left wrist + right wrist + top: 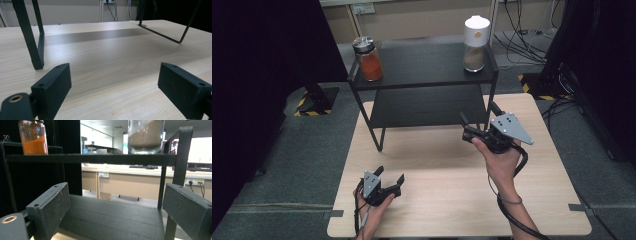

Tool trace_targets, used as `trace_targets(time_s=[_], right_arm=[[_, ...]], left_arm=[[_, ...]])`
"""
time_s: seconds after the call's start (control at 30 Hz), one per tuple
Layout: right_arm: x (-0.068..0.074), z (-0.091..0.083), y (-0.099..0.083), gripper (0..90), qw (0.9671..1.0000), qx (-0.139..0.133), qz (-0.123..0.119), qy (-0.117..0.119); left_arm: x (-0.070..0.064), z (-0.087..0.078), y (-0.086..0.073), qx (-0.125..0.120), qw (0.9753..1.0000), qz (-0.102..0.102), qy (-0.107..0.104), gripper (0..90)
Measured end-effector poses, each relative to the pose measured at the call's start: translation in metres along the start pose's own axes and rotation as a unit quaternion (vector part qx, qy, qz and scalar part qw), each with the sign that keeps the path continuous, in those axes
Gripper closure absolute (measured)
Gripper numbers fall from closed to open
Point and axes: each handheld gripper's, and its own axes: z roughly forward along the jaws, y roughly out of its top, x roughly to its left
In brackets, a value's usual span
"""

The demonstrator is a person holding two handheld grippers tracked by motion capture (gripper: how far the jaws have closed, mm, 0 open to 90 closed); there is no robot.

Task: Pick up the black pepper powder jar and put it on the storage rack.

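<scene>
Wooden table [442,170], black rack [427,65] before right tool [479,125]

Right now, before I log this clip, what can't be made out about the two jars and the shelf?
- White-lidded jar: the right gripper view's top edge cuts off its lid.
- Orange jar: lid cropped there too; any label too small in the high view.
- Black shelf: the left gripper view's top edge cuts off its legs.

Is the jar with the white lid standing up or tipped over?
Standing up. The jar with the white lid sits upright on the black shelf's top, lid uppermost, brown powder settled level at its bottom.
</scene>
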Motion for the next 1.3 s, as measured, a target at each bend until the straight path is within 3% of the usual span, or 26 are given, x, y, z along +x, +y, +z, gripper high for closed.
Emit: trace_targets(time_s=[0.57,1.3], right_arm=[[0.0,-0.019,-0.038,7.7,0.9994,0.024,0.022,0.008],[-0.006,-0.039,-0.076,7.7,0.9971,0.071,0.023,0.017]], left_arm=[[-0.001,0.0,0.0,0.0,1.0,0.001,0.0,11.0],[-0.001,0.0,-0.001,-0.001,1.0,0.002,-0.001,11.0]])
